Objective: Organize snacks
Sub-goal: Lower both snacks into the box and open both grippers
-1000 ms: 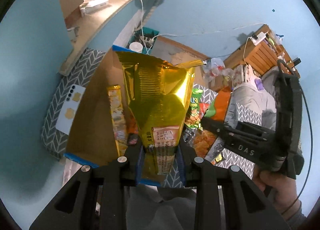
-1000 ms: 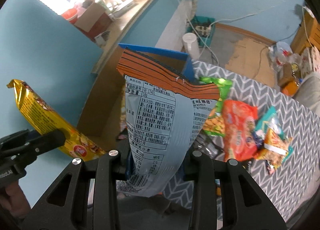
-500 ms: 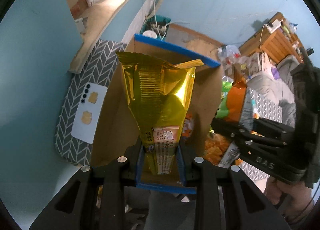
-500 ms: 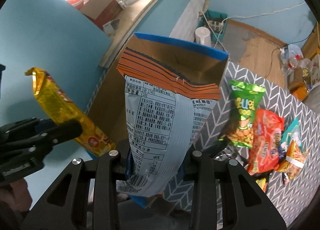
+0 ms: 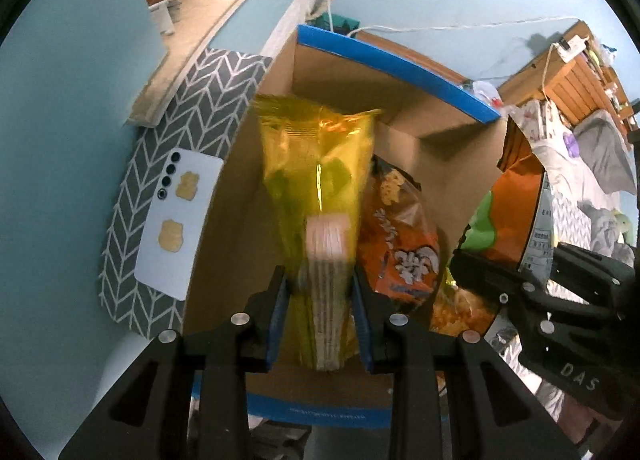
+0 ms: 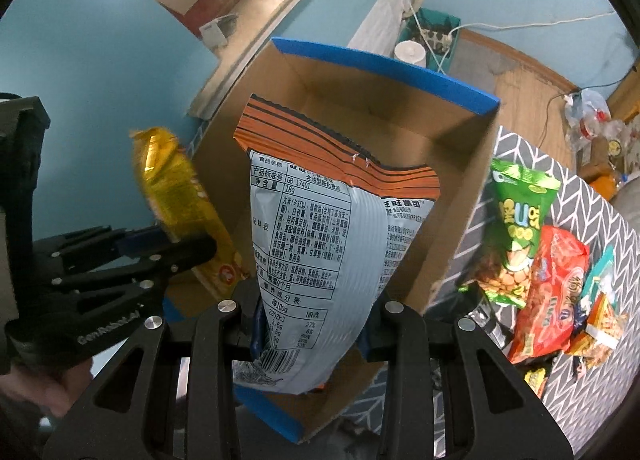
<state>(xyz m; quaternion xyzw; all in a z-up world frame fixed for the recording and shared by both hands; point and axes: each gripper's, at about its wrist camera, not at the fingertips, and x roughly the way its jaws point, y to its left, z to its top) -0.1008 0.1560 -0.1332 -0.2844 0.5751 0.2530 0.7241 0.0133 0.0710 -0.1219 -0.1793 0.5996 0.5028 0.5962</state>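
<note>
Both your hands have dropped toward the box (image 5: 396, 68) over the last second, and the gold bag (image 5: 316, 164) has gone from hanging above the rim to sitting inside the box mouth, beside an orange pack (image 5: 400, 236) already lying there. Your left gripper (image 5: 320, 312) is clamped tight on the gold bag's lower end; the release is likely next. Your right gripper (image 6: 312, 316) is pinched on the grey-and-orange bag (image 6: 320, 228), which hangs over the box opening, not yet in. More snacks (image 6: 536, 260) wait on the patterned cloth (image 6: 592, 196) to the right. Room is tight: the two grippers sit close side by side, and the blue-edged walls flank both bags. A phone (image 5: 176, 220) lies just left of the box.
</note>
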